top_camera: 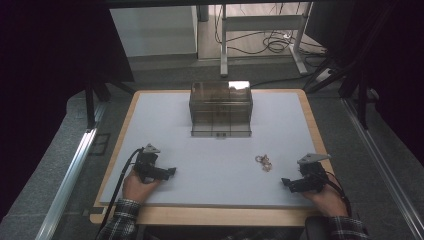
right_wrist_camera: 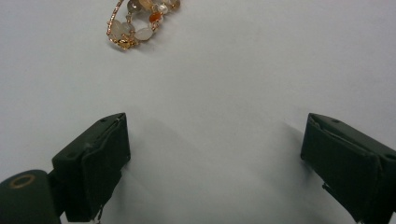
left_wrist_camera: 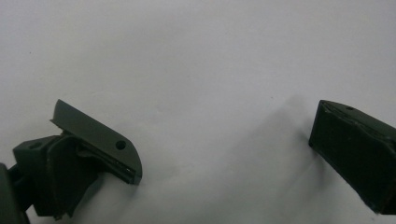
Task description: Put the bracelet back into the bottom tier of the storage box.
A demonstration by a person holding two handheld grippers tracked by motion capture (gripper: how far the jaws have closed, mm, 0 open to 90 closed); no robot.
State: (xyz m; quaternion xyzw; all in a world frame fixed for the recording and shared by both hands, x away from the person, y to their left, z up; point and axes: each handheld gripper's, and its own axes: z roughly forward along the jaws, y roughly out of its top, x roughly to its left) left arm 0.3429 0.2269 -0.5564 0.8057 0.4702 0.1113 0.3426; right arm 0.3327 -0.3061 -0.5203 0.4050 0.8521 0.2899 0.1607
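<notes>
Both grippers rest spread wide near the bracelet (top_camera: 263, 162).

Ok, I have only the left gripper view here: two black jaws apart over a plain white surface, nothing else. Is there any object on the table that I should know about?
Observer: Yes. A beaded bracelet lies on the white mat, nearer to the right gripper than to yours.
Operator: Is the right gripper holding it?
Observer: No. In the right gripper view its jaws stand wide apart with nothing between them, and the bracelet lies ahead of them, apart.
Operator: Anything else on the table?
Observer: A smoky transparent box stands at the far middle of the mat.
</notes>
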